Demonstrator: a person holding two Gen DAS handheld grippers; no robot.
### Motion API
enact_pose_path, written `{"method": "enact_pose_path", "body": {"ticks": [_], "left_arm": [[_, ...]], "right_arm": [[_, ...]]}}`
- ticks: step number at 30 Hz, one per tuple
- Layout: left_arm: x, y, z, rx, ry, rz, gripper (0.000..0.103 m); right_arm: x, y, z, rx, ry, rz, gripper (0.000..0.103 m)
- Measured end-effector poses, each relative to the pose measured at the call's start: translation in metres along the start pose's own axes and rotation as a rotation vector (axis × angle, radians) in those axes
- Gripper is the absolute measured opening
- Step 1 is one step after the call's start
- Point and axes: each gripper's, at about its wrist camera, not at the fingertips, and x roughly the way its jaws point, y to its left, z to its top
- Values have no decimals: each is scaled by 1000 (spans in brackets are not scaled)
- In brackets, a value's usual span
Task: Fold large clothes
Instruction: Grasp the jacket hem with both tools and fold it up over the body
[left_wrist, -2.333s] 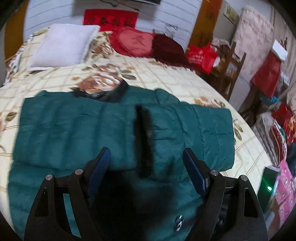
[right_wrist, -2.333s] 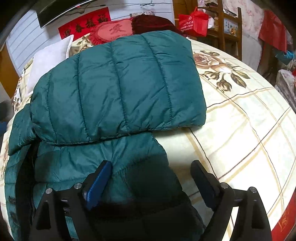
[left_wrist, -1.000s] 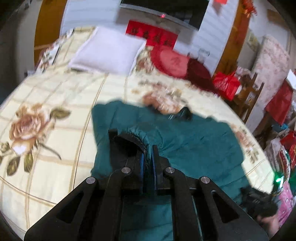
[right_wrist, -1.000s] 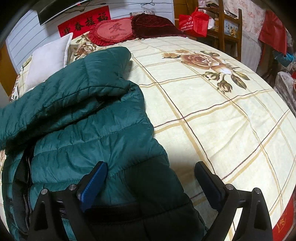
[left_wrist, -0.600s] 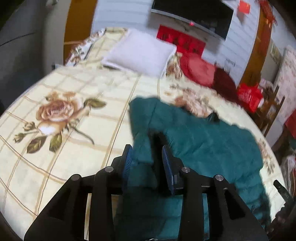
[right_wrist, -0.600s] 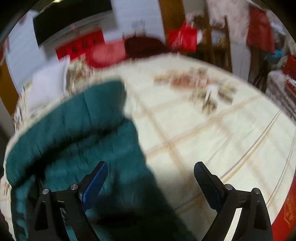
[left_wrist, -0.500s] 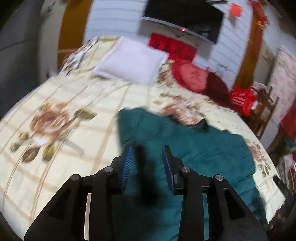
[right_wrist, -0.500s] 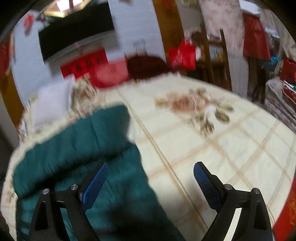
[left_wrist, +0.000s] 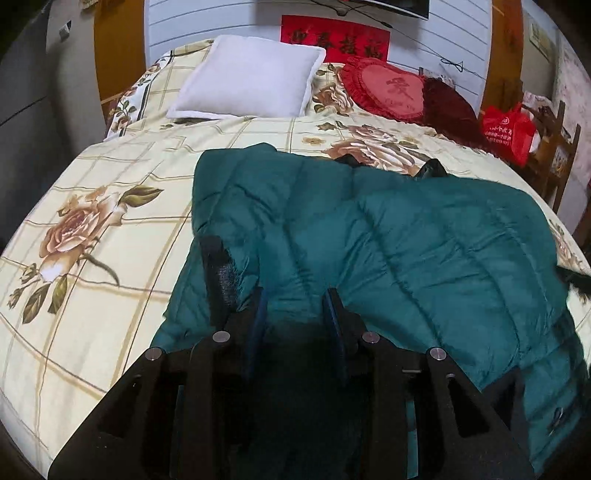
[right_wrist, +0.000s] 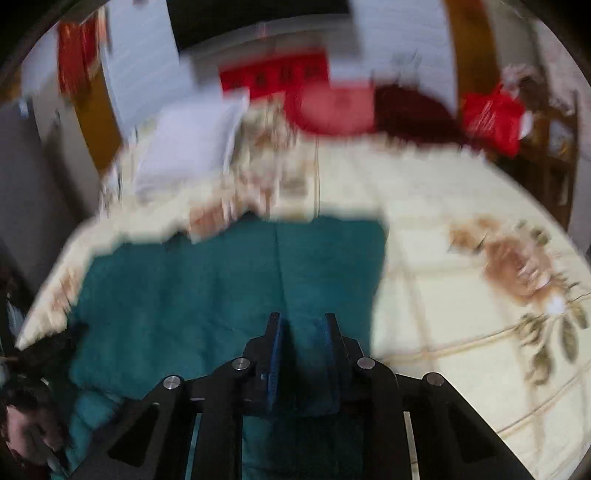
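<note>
Not much readable here tbh. The red banner (left_wrist: 334, 35) above the white pillow (left_wrist: 247, 75) has gold Chinese characters, too small to read. The heart cushion (left_wrist: 386, 88) right of that pillow carries one character, and the red bag (left_wrist: 506, 131) further right has white print I can't decipher.

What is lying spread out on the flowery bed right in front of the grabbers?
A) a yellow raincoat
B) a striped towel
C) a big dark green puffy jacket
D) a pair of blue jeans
C: a big dark green puffy jacket with stitched quilt lines lies flat across the cream bedspread with rose print.
</note>
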Motion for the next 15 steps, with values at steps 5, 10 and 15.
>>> {"method": "enact_pose_path", "body": {"ticks": [5, 10, 15], "left_arm": [[-4, -2, -12, 10, -6, 30, 32], [-3, 7, -13, -44, -7, 43, 32], [-9, 13, -16, -89, -17, 56, 32]], "right_arm": [[23, -15, -14, 5, 50, 38, 21], [-12, -19, 21, 51, -51, 28, 21], [2, -28, 67, 182, -116, 4, 21]]}}
